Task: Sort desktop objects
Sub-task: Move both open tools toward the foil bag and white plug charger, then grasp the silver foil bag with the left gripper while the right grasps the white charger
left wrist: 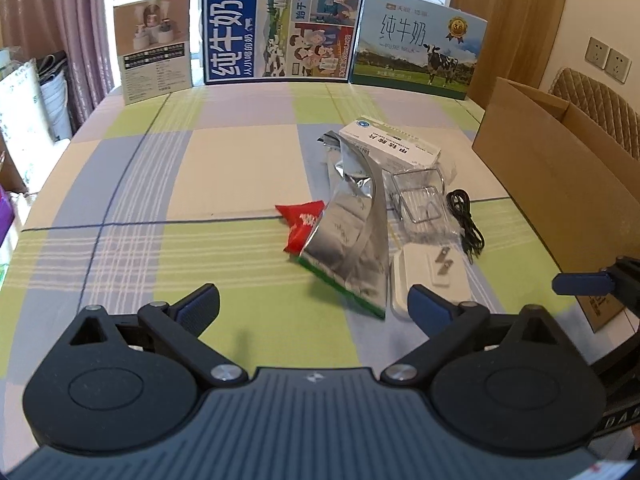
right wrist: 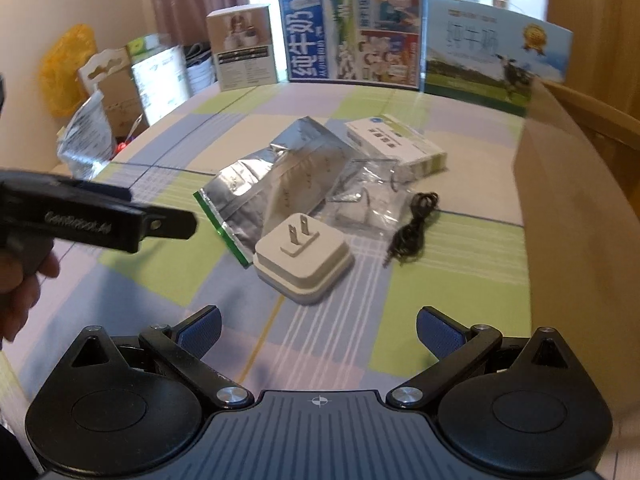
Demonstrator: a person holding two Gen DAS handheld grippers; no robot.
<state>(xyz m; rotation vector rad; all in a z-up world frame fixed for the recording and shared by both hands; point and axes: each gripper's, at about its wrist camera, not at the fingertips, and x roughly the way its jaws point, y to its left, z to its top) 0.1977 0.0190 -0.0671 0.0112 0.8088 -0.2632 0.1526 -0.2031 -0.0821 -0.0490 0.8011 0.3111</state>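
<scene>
A loose pile lies on the checked tablecloth (left wrist: pixel 160 184). In it are a red snack packet (left wrist: pixel 302 224), a silver foil bag (left wrist: pixel 352 240) (right wrist: pixel 272 184), a white plug adapter (left wrist: pixel 432 276) (right wrist: pixel 304 264) with its prongs up, a coiled black cable (left wrist: pixel 466 224) (right wrist: pixel 412 228), a white-green medicine box (left wrist: pixel 390 144) (right wrist: pixel 396 144) and a clear bag (left wrist: pixel 420 200) (right wrist: pixel 368 192) holding a wire piece. My left gripper (left wrist: pixel 314 304) is open and empty just short of the foil bag. My right gripper (right wrist: pixel 319 328) is open and empty just short of the adapter.
An open cardboard box (left wrist: pixel 560 200) (right wrist: pixel 580 200) stands at the table's right edge. Milk cartons (left wrist: pixel 284 24) and a small product box (left wrist: pixel 154 48) line the far edge. A hand (right wrist: pixel 20 280) holds the left tool's housing (right wrist: pixel 100 216). Bags and boxes (right wrist: pixel 120 80) sit beyond the left edge.
</scene>
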